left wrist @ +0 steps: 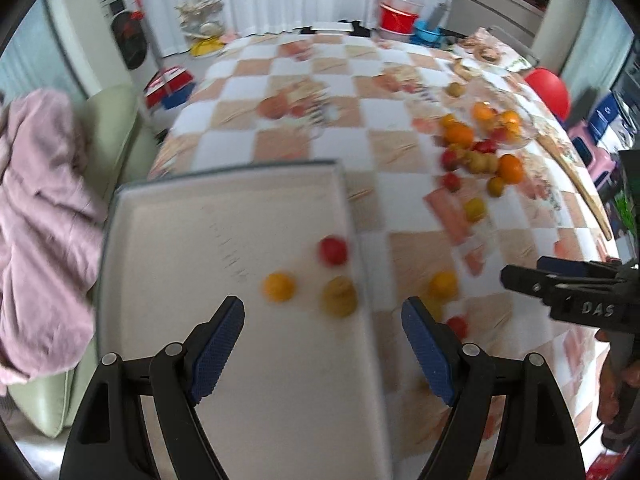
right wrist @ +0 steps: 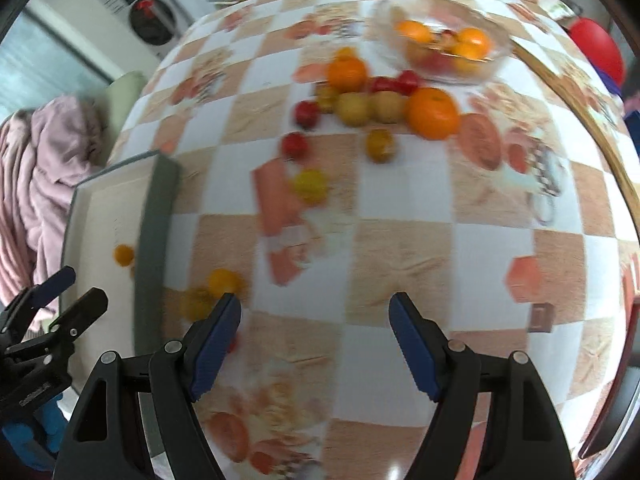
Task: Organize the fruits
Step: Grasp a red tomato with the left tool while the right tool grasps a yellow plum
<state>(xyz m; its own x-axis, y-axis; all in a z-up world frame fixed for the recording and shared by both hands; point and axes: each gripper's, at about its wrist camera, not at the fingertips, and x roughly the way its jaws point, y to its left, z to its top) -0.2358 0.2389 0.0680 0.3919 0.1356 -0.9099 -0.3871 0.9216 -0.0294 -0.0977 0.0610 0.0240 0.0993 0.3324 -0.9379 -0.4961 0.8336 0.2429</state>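
A white tray [left wrist: 240, 360] with a grey rim lies at the table's left edge; it also shows in the right wrist view [right wrist: 156, 240]. On it lie a red fruit [left wrist: 333, 250], an orange-yellow fruit [left wrist: 279, 286] and a yellow-brown fruit [left wrist: 339, 297]. My left gripper [left wrist: 322, 344] is open and empty above the tray's near part. My right gripper [right wrist: 314, 340] is open and empty over the tablecloth. Small yellow fruits [right wrist: 224, 282] lie beside the tray. A pile of oranges [right wrist: 433, 113], red and yellow fruits [right wrist: 352, 109] lies mid-table. A glass bowl [right wrist: 494, 62] holds oranges.
The table has a checked orange and white cloth [right wrist: 400, 256]. A pink blanket [left wrist: 40, 220] lies over a green seat at the left. A wooden stick [left wrist: 576, 184] lies near the right table edge. Red and blue containers [left wrist: 400, 18] stand at the far end.
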